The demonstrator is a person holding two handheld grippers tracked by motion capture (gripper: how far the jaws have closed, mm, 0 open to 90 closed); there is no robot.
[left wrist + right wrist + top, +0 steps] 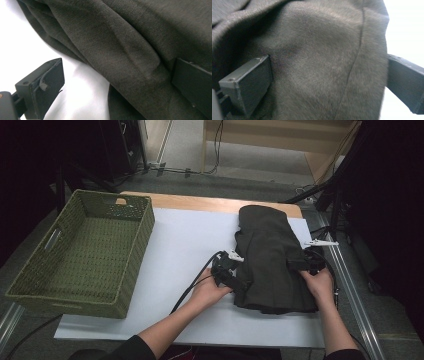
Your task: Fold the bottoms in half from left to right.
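— Any writing or labels you can read?

— None that I can make out. Largest first: my table [180,245], with its white top and a strip of wood along the far edge. On its left end stands an olive-green woven basket [131,265] with cut-out handles, and I see nothing lying inside it.

— And the garment?

— The dark folded garment [272,255] lies on the right half of the white top, well apart from the basket, its length running away from me.

— Your tongs?

— My left gripper [234,279] is at the garment's near left edge, jaws apart, cloth between them. My right gripper [306,266] is at the near right edge, jaws spread wide around a fold, not pinching it.
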